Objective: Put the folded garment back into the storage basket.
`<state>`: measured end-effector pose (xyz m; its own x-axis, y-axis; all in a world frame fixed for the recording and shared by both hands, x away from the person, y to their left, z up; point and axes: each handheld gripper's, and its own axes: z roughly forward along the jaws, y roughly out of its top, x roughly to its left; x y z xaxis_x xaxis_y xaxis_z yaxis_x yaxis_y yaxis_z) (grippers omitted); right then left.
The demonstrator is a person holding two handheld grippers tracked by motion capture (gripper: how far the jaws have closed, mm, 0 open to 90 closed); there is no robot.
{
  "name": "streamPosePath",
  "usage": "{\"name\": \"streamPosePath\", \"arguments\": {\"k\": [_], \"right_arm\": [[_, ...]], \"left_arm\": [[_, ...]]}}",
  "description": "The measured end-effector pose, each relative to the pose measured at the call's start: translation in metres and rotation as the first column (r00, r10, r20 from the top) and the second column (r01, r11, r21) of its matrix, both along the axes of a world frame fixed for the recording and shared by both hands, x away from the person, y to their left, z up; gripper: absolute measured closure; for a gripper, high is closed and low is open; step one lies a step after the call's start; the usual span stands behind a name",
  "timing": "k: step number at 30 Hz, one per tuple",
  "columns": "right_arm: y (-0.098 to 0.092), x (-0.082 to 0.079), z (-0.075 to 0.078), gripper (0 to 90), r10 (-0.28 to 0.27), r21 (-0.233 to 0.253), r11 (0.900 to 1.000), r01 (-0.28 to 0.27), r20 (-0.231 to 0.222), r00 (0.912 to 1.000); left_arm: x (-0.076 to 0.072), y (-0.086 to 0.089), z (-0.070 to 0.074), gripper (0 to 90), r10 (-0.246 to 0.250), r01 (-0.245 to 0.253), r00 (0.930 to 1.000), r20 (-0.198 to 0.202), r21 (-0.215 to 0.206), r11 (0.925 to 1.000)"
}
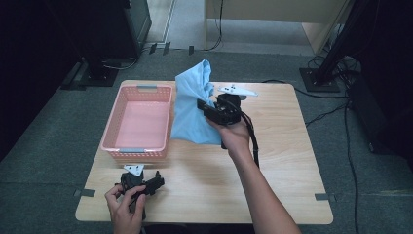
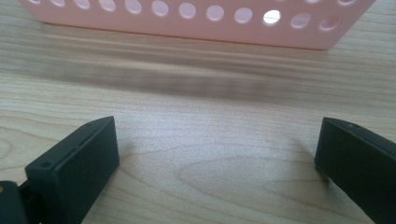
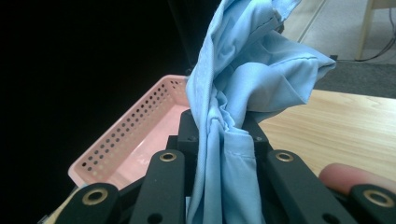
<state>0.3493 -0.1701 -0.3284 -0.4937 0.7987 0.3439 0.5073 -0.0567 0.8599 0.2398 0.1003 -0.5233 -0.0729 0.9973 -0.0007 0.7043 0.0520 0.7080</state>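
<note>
Right now: right gripper (image 1: 207,111) lifts blue cloth (image 1: 192,105) beside pink basket (image 1: 138,122).
High view: cloth hangs off the worktop (image 1: 287,146), pinched in right jaws, just right of the basket; left gripper (image 1: 146,183) sits low near the worktop's front edge, below the basket. Left gripper view: jaws spread wide, nothing between them, basket wall (image 2: 187,18) ahead. Right gripper view: jaws clenched on bunched cloth (image 3: 233,140), which rises above them; basket (image 3: 140,130) behind-left.
</note>
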Motion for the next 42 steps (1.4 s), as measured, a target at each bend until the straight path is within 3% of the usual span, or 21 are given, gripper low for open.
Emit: {"name": "streamPosePath", "arguments": {"k": [20, 42], "right_arm": [[0.041, 0.005, 0.01, 76.8, 0.05, 0.02, 0.999, -0.05, 0.007, 0.9987], [0.077, 0.019, -0.001, 76.8, 0.065, 0.012, 0.998, -0.065, -0.02, 0.9977]], "left_arm": [[0.0, 0.0, 0.0, 0.0, 0.0, 0.0, 1.0, 0.001, -0.001, 1.0], [0.0, 0.0, 0.0, 0.0, 0.001, -0.001, 1.0, 0.001, -0.001, 1.0]]}}
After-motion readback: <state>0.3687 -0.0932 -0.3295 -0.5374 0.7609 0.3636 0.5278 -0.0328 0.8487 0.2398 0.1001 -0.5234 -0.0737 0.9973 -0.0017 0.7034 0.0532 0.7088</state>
